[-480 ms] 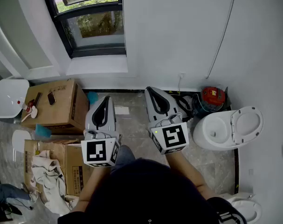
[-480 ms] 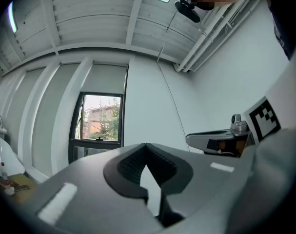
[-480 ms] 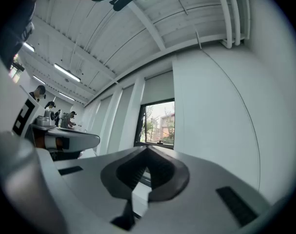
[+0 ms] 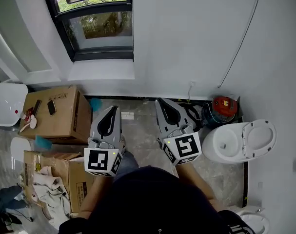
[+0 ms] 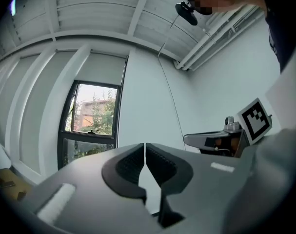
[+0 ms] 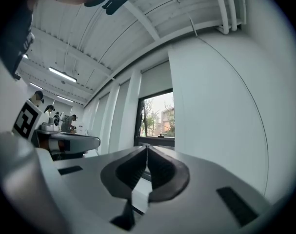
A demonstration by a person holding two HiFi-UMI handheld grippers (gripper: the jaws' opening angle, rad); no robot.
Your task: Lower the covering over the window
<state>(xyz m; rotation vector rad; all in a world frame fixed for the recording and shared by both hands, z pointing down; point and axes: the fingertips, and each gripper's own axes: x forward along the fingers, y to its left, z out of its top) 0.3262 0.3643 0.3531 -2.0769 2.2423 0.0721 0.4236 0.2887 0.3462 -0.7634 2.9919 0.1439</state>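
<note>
The dark-framed window sits in the white wall ahead and to the left. In the left gripper view the window has a pale roller blind drawn partway over its top. A thin cord hangs down the wall to its right. My left gripper and right gripper are held side by side, level, pointing at the wall below the window. Both are shut with nothing between the jaws. The right gripper view shows the window, the blind and the cord.
Cardboard boxes stand on the floor to the left, with phones and small items on top. A white toilet and a red device with cables sit to the right. A white basin lies at the far left.
The head view has shifted slightly. Both grippers stay shut and side by side in nearly the same place.
</note>
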